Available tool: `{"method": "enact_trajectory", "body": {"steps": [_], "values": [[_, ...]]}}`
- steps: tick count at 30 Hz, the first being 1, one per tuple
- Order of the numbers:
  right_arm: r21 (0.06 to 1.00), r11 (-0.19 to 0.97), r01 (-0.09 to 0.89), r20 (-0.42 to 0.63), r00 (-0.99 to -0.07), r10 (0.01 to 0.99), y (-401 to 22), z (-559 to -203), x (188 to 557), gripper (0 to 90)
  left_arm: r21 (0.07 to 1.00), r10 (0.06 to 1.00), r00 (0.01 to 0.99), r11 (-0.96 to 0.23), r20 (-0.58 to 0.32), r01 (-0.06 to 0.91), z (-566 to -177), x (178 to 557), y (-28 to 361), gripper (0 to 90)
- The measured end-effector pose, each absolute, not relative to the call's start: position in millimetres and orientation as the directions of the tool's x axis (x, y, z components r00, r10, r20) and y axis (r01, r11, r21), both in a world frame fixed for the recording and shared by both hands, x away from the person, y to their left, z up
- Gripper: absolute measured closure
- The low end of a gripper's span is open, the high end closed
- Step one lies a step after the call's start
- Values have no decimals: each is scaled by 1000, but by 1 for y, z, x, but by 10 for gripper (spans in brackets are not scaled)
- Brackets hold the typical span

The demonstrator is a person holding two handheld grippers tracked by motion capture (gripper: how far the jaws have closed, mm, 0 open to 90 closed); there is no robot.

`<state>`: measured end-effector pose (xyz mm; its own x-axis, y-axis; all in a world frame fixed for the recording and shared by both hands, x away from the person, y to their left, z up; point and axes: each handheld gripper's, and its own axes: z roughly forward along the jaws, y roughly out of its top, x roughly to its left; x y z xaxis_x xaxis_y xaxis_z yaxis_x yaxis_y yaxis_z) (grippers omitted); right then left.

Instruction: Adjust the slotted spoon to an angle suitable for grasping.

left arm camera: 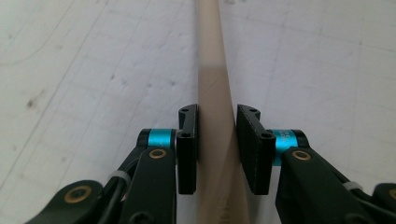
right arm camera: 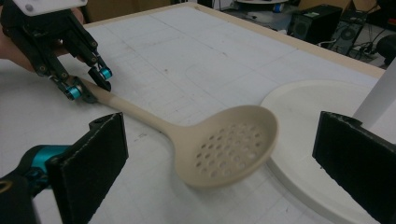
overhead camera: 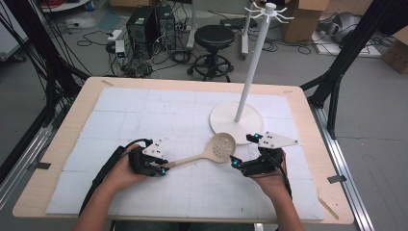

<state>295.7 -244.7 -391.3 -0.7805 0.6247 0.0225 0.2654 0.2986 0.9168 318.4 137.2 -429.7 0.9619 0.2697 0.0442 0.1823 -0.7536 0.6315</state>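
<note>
A beige slotted spoon (overhead camera: 223, 147) lies slantwise across the middle of the white mat, with its perforated bowl (right arm camera: 233, 135) close to the round base of a white stand (overhead camera: 236, 119). My left gripper (overhead camera: 163, 169) is shut on the end of its handle (left arm camera: 211, 56), with both pads pressed against the sides. The left gripper (right arm camera: 88, 84) is also at the top left of the right gripper view, clamped on the handle. My right gripper (overhead camera: 244, 149) stands open just right of the bowl. Its wide-spread jaws frame the bowl without touching it.
The stand's white pole (overhead camera: 252, 72) rises from the base (right arm camera: 303, 107) to hooks at the top. The wooden table edge (overhead camera: 57, 144) frames the gridded mat. A black stool (overhead camera: 214, 38), computer cases and cardboard boxes stand on the floor beyond.
</note>
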Motion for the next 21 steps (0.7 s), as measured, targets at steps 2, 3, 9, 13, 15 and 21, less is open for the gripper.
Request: {"method": "enact_trajectory", "body": {"steps": [2, 3, 9, 13, 15, 21], "values": [[917, 299, 266, 23, -780, 625, -244, -391, 296, 16, 626, 238, 970, -764, 47, 157, -430, 319, 132, 702], [916, 300, 267, 23, -780, 626, -244, -391, 296, 16, 626, 226, 973, -767, 52, 145, -430, 318, 130, 702], [915, 308, 261, 14, -783, 622, -242, -392, 296, 16, 628, 189, 980, -769, 54, 114, -430, 317, 117, 702], [913, 311, 264, 15, -783, 621, -241, -392, 296, 16, 633, 171, 984, -768, 56, 98, -431, 317, 106, 702], [913, 310, 266, 17, -783, 622, -241, -392, 296, 16, 635, 171, 984, -766, 59, 95, -431, 319, 103, 700], [915, 302, 267, 21, -781, 624, -242, -392, 295, 16, 656, 245, 967, -740, 63, 145, -427, 317, 118, 556]]}}
